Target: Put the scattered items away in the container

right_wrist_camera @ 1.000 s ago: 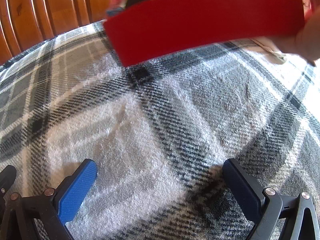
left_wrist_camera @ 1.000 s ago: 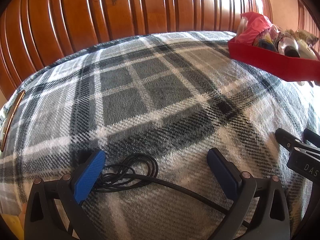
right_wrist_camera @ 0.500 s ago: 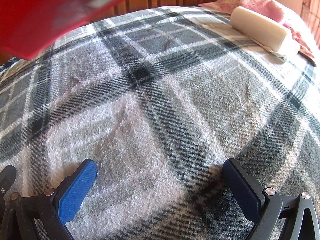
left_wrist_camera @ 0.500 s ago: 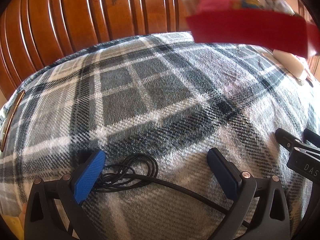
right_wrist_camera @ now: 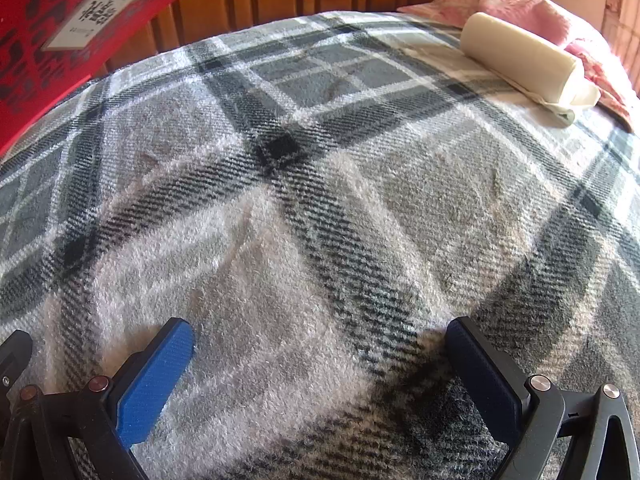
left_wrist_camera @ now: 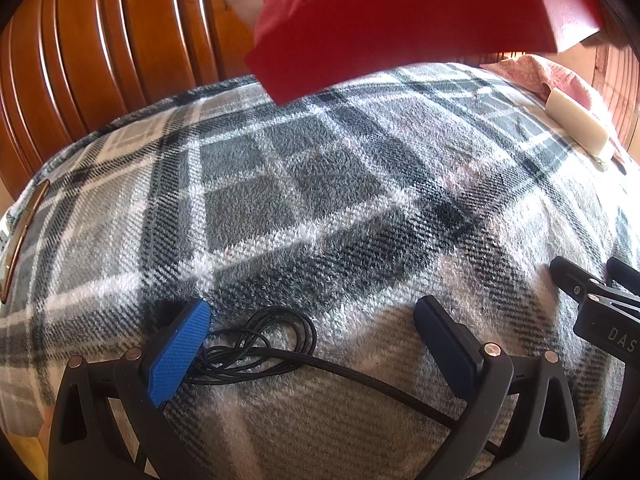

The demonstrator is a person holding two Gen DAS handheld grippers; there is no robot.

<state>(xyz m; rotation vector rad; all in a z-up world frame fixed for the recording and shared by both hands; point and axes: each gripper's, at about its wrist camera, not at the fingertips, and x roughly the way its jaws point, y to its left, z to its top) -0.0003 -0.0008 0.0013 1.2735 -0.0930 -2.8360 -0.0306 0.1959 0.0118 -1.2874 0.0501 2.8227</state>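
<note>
Above the plaid blanket point(left_wrist_camera: 320, 208), red container point(left_wrist_camera: 420, 16) hangs tilted, off the bed, blurred items inside. Underside, right wrist view: black pattern, white label point(right_wrist_camera: 96, 10), print unreadable. Left gripper point(left_wrist_camera: 312, 332) jaws apart over a black cable point(left_wrist_camera: 264, 344). Right gripper point(right_wrist_camera: 320, 344) apart, empty; "DAS" visible on its body.

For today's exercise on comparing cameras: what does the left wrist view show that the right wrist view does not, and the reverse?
Only the left wrist view shows the coiled black cable lying between the open left tool, and part of the right tool at its edge.

Only the right wrist view shows a white label on the red container.

Both show the plaid blanket, the cream roll, the pink cloth and the wooden headboard.
</note>
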